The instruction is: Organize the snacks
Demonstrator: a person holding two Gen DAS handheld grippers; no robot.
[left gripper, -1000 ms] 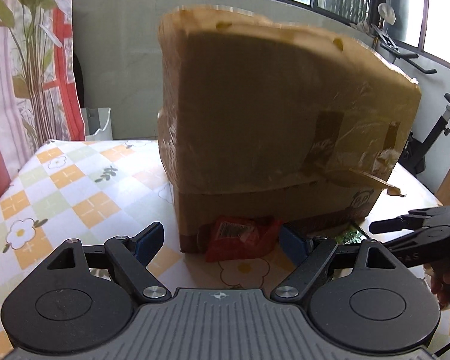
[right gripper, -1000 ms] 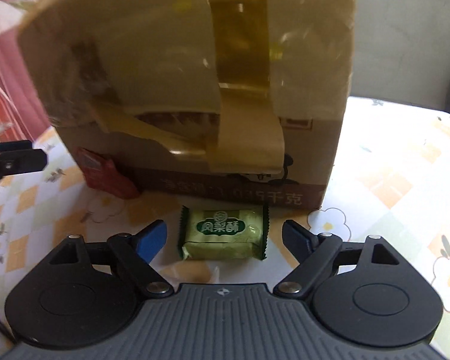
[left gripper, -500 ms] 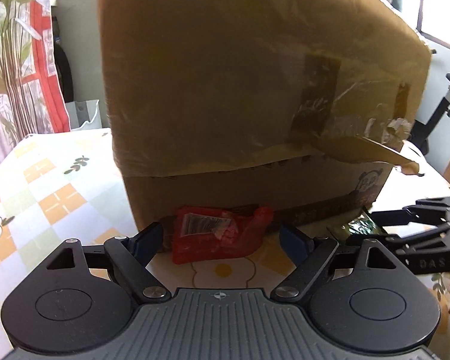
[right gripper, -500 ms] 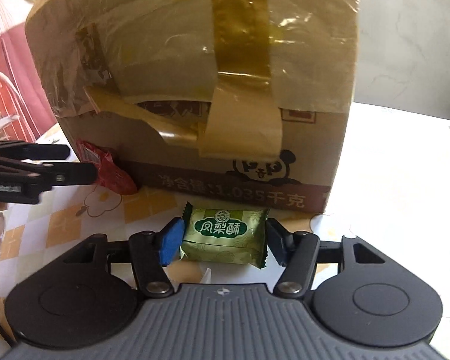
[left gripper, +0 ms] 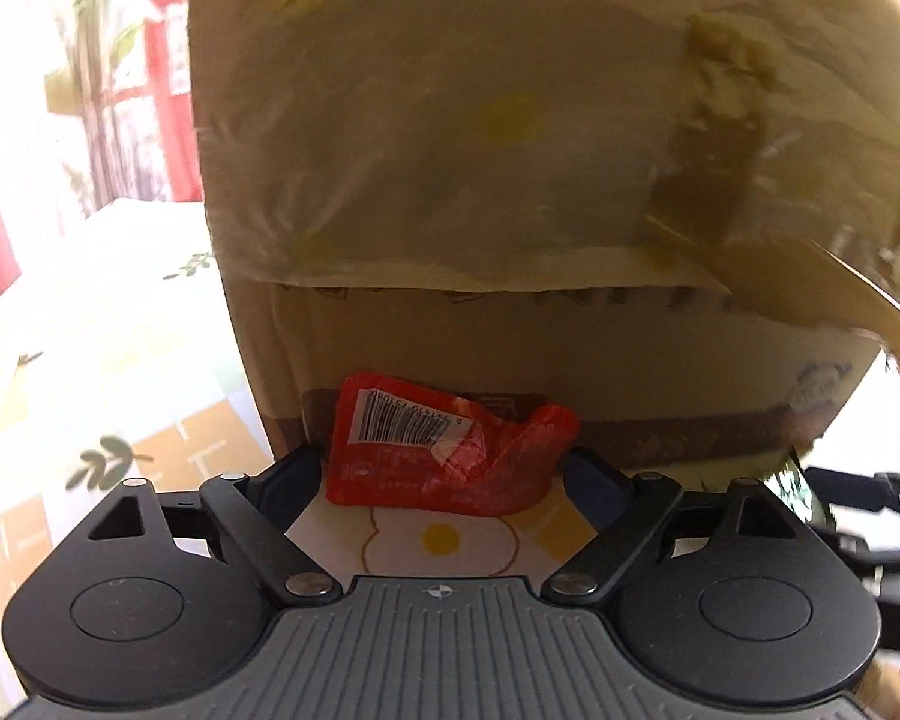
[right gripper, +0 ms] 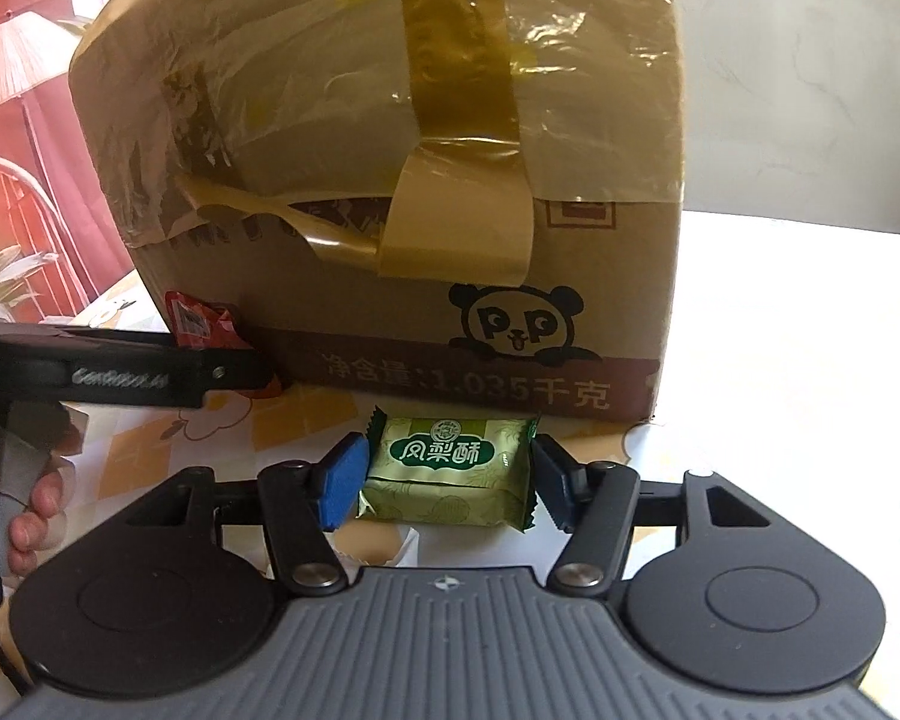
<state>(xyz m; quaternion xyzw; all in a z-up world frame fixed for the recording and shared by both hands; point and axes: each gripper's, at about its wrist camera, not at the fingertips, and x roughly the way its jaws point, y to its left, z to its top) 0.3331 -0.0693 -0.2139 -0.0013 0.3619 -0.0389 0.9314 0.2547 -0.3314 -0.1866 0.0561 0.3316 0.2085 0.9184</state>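
Observation:
A red snack packet (left gripper: 444, 450) with a barcode lies on the table against the foot of a tall taped cardboard box (left gripper: 540, 180). My left gripper (left gripper: 444, 480) is open, its jaws on either side of the packet and close to its ends. A green pineapple-cake packet (right gripper: 447, 471) lies in front of the same box (right gripper: 390, 180). My right gripper (right gripper: 447, 480) is shut on this green packet, both pads at its ends. In the right wrist view the left gripper (right gripper: 120, 369) and the red packet (right gripper: 201, 324) show at the left.
The table carries a checked flower-print cloth (left gripper: 120, 420). The box stands directly ahead of both grippers. The right gripper (left gripper: 858, 498) sits close beside the left one. A red patterned curtain (left gripper: 6, 120) hangs at the far left.
My left gripper has moved forward until its open jaws flank the red packet. My right gripper has closed from open onto the green packet.

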